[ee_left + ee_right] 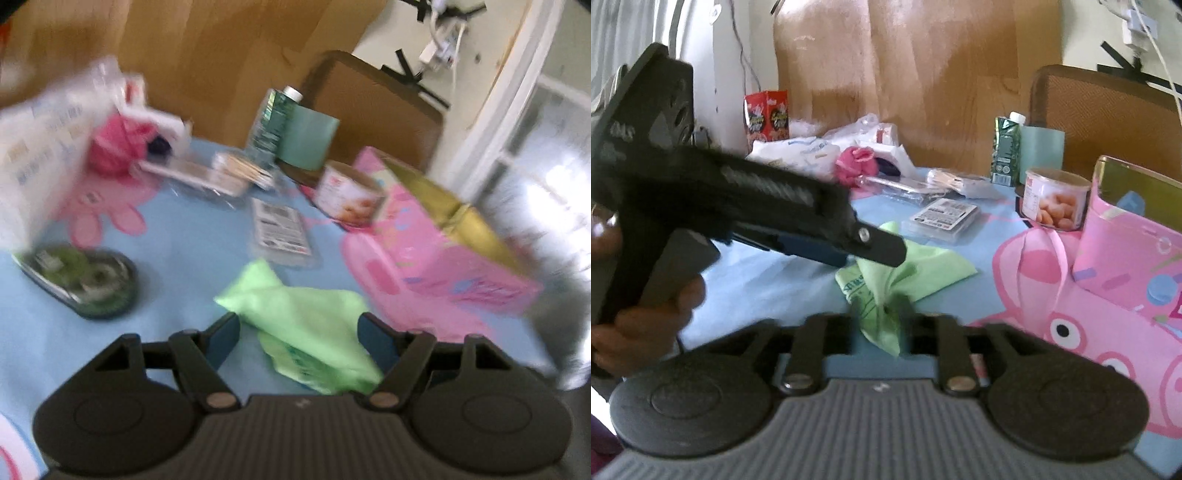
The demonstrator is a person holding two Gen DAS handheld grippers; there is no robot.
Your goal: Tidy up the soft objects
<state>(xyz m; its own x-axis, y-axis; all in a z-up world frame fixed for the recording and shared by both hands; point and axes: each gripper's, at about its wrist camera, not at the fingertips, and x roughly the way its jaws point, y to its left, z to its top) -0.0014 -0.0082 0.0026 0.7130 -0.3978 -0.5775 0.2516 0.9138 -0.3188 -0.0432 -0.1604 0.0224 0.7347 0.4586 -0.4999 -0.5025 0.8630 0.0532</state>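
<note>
A light green soft bag (306, 314) lies crumpled on the blue table cover. In the left wrist view my left gripper (299, 332) is open, its fingers on either side of the bag's near end. In the right wrist view my right gripper (881, 317) is shut on the near corner of the green bag (916, 273). The left gripper (875, 247) reaches in from the left just above the bag. A pink soft bundle (114, 147) lies at the far left; it also shows in the right wrist view (857, 164).
A pink gift bag (1126, 266) stands at the right, with a snack tin (1052, 201) behind it. A carton (1006, 151), a clear packet (942, 218), white plastic bags (812, 147) and a dark dish (85, 277) sit around. A brown chair (1108, 122) stands behind.
</note>
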